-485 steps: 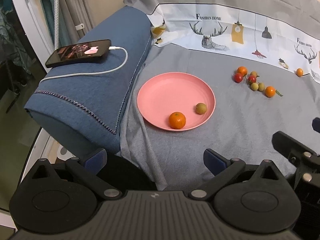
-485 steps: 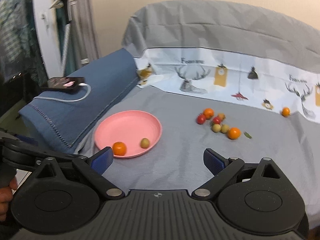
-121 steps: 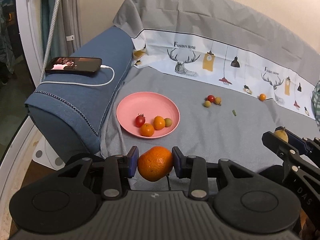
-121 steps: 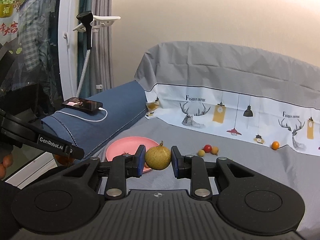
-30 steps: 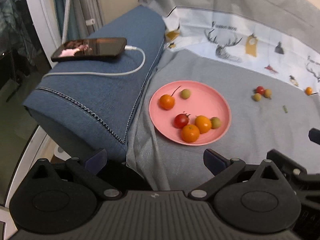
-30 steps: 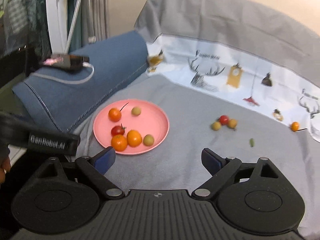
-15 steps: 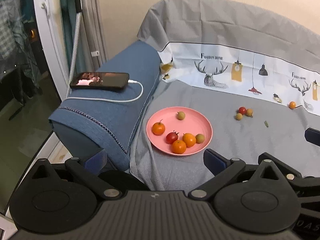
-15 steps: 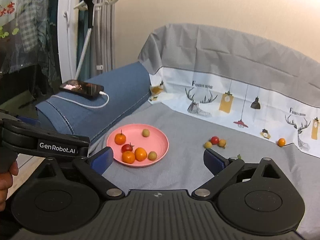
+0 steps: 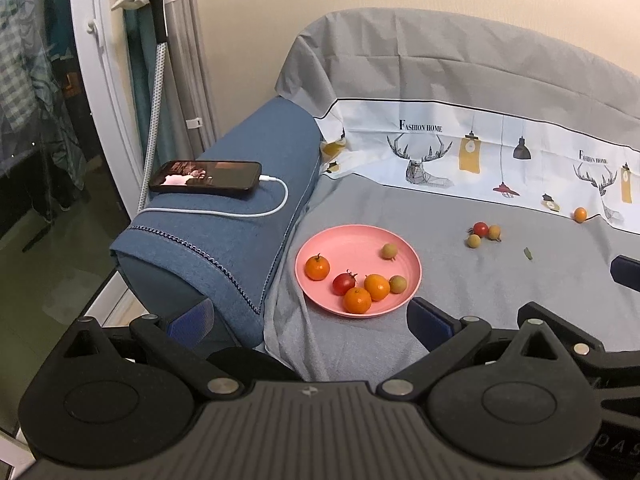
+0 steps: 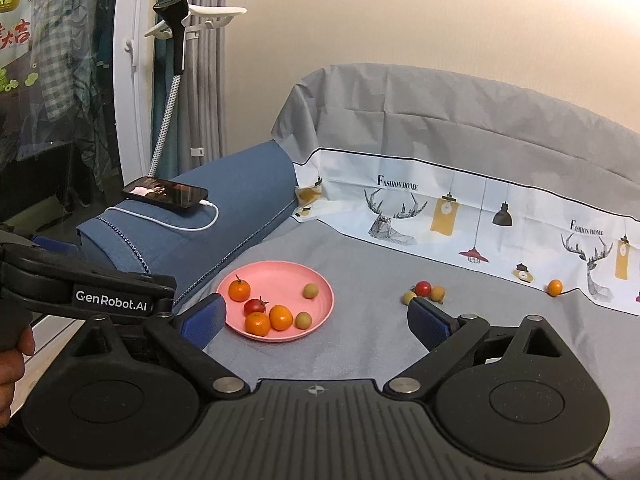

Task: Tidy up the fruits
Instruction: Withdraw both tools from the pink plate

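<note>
Both tools are empty: the left gripper has its jaws spread wide with nothing between them, and the right gripper is released the same way.

Judging by how the fruit lies, the job is more than half done. The pink plate sits on the grey sofa cover, just ahead of the left jaws and ahead and slightly left of the right jaws. It holds six fruits: an orange with a stalk on its far left, a red tomato, two more oranges touching each other at the near edge, a small green-brown fruit beside them, and another set apart toward the far rim.

Four pieces remain off the plate. A cluster of three, one red tomato and two yellowish fruits, lies ahead of the right jaws' right finger, well apart from the plate. A lone small orange rests farther right, against the printed white band of the cover. A small green scrap lies near the cluster; it looks like a leaf rather than fruit.
</note>
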A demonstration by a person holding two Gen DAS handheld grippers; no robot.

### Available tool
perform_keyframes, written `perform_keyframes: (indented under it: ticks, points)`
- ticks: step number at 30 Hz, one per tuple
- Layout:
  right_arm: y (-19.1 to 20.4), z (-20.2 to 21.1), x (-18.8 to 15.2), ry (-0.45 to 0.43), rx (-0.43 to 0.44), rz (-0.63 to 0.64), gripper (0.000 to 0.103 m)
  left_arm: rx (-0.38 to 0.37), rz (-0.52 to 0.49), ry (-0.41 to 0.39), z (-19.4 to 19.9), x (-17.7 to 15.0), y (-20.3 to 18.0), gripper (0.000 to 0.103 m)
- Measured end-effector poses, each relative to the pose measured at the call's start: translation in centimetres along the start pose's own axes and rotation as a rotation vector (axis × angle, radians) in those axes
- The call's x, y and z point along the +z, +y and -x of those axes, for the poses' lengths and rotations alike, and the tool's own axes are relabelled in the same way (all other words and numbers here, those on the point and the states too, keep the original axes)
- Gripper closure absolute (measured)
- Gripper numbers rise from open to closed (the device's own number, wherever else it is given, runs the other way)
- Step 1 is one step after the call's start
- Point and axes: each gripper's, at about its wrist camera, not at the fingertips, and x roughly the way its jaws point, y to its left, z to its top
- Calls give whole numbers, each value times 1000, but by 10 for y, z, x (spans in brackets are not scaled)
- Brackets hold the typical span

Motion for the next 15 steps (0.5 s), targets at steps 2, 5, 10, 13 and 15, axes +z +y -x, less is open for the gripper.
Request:
perform_keyframes:
  ticks: [2,5,10,13,15]
  points:
    - [2,-1,0,2,1,1,6,2,1,3,-1,0,0,0]
    - [2,-4,-1,13,8,0,6,2,5,13,-5,0,1,0]
    - [0,-11,-3,34,15,-10,6,1,1,37,-14,0,2,0]
    - [-1,-16,-5,50,22,-15,6,2,1,51,-20,-1,2,0]
    - [-1,-20,-6,59,25,-19,6,2,-3,63,-24,-1,1,0]
